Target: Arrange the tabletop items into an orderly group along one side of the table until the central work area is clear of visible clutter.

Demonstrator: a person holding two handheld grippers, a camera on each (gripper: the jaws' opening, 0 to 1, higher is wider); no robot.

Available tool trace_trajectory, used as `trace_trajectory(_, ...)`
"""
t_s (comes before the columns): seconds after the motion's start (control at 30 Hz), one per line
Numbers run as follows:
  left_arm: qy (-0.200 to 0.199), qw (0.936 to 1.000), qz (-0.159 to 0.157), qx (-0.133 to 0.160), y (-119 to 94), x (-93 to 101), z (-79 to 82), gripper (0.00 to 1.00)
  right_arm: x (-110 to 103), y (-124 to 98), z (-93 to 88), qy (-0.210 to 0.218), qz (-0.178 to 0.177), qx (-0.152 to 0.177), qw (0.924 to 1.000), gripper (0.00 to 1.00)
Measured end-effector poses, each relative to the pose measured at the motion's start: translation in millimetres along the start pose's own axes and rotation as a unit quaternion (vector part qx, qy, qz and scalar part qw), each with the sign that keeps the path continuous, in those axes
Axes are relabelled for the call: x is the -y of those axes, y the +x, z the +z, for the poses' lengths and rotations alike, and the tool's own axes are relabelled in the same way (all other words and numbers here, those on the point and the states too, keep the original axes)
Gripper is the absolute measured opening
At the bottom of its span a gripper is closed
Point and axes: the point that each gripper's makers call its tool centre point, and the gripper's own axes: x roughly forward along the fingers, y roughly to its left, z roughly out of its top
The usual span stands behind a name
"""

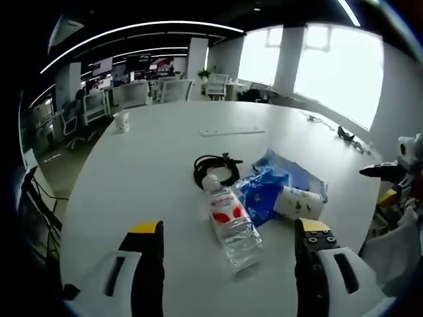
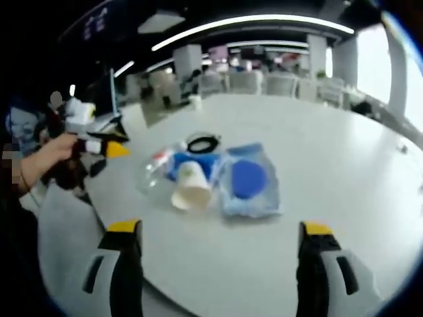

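Note:
A clear plastic water bottle [image 1: 230, 224] with a red label lies on its side on the white table [image 1: 145, 172], just ahead of my open left gripper [image 1: 228, 238]. Beside it lie a coiled black cable [image 1: 215, 168], a blue plastic packet [image 1: 271, 188] and a tipped white paper cup [image 1: 299, 202]. In the right gripper view the same cluster sits ahead: the cup [image 2: 192, 186], the blue packet [image 2: 248, 179], the bottle [image 2: 153, 173] and the cable [image 2: 202, 142]. My right gripper [image 2: 218, 247] is open over the table edge. The left gripper [image 2: 99, 135] shows at the left, held by a hand.
A small paper cup [image 1: 121, 121] stands far back on the table, and a flat white strip [image 1: 231, 131] lies past the cable. The right gripper [image 1: 396, 168] shows at the right edge. Office chairs [image 1: 135, 94] and desks ring the far side. Windows are at the right.

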Motion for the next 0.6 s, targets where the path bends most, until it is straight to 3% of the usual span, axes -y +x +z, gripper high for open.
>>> trace_trajectory(0.6,0.002,0.9995,-0.002,-0.03,37,1.0,-8.3,0.73,2,9,-4.2,0.004,0.004,-0.008,1.0,0.94)
